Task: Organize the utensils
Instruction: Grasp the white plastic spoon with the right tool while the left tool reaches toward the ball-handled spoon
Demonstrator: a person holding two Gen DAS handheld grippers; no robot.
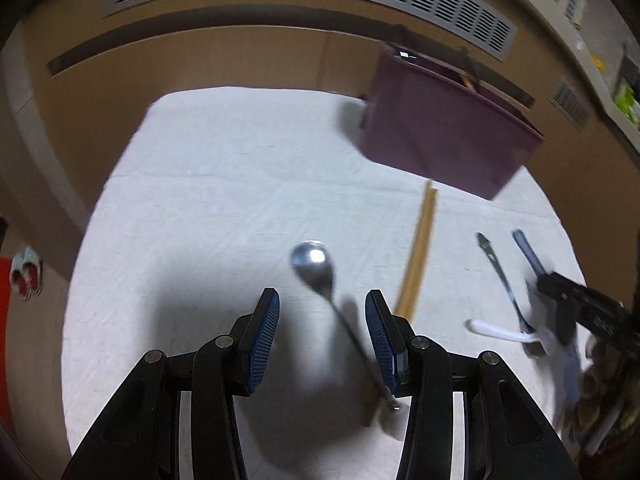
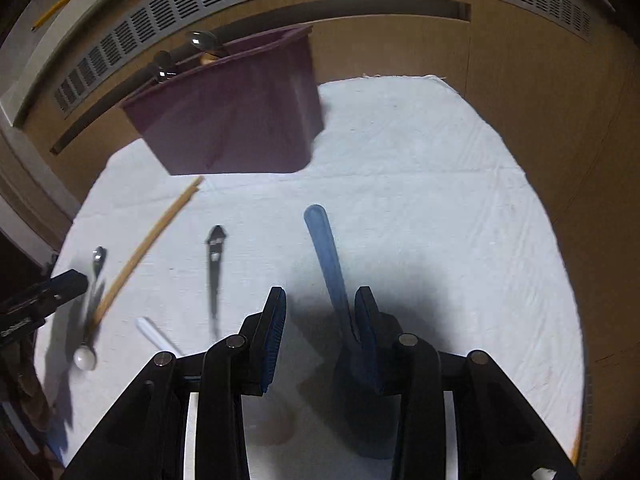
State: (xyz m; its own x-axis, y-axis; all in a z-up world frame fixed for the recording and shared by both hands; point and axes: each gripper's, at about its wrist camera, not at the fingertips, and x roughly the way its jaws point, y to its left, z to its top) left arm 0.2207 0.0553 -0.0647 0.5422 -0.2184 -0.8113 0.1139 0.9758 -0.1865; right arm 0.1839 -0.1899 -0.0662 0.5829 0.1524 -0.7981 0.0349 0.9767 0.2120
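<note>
A maroon bin [image 2: 232,120] stood at the far side of the white-clothed counter [image 2: 440,200], two spoons [image 2: 202,42] poking above its rim. The left hand-held gripper [image 1: 322,334] hung wide open over a metal spoon [image 1: 314,264] beside wooden chopsticks [image 1: 418,256]. The right hand-held gripper [image 2: 320,330] was open too, with a blue utensil [image 2: 326,252] against its right finger.

Beside the maroon bin [image 1: 444,128], motion blur smears the steel spoon [image 1: 316,268]; its handle end hides behind a blue pad [image 1: 382,344] of the left gripper [image 1: 322,340].
</note>
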